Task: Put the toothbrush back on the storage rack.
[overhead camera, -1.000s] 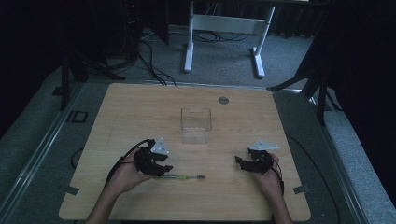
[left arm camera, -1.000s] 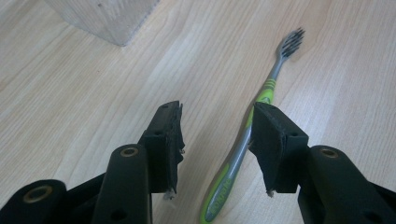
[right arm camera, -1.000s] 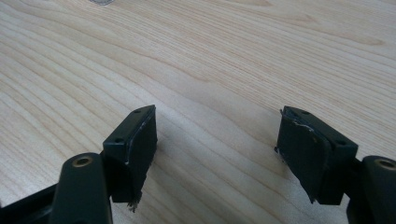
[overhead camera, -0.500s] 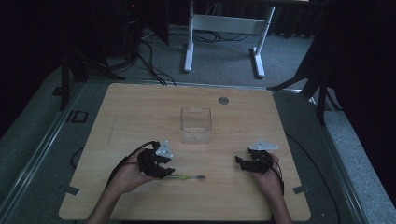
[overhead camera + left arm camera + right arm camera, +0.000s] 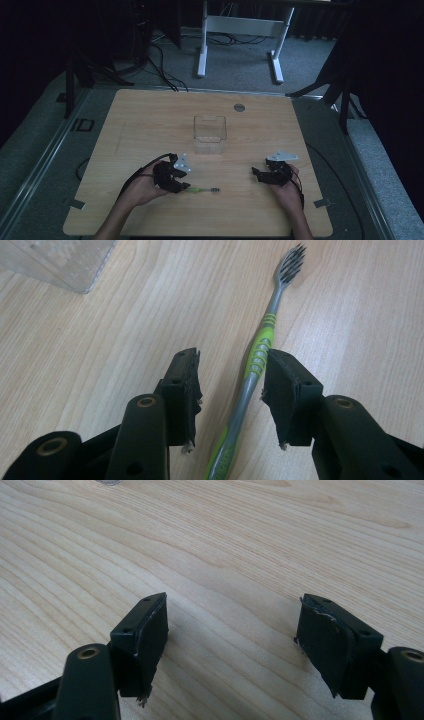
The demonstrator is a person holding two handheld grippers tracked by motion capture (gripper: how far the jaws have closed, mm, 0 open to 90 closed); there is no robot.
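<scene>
A green and grey toothbrush [image 5: 252, 365] lies flat on the wooden table [image 5: 150, 120], its dark bristle head pointing away from my left gripper [image 5: 231, 382]. That gripper's jaws straddle the handle and have just been closing; the right pad is close against the handle, the left pad stands clear of it. In the high view the toothbrush [image 5: 202, 190] lies at the left gripper [image 5: 179, 186], near the front of the table. My right gripper [image 5: 232, 635] rests low over bare wood, wide open with nothing between its jaws, at the front right in the high view [image 5: 257, 175].
A clear plastic box [image 5: 210, 134] stands at the table's middle, beyond both grippers; its corner shows in the left gripper view [image 5: 60, 262]. A small round grey disc [image 5: 239, 107] sits near the far edge. Cables trail from both grippers.
The left gripper has shifted slightly right and forward onto the toothbrush handle. The right gripper has kept still.
</scene>
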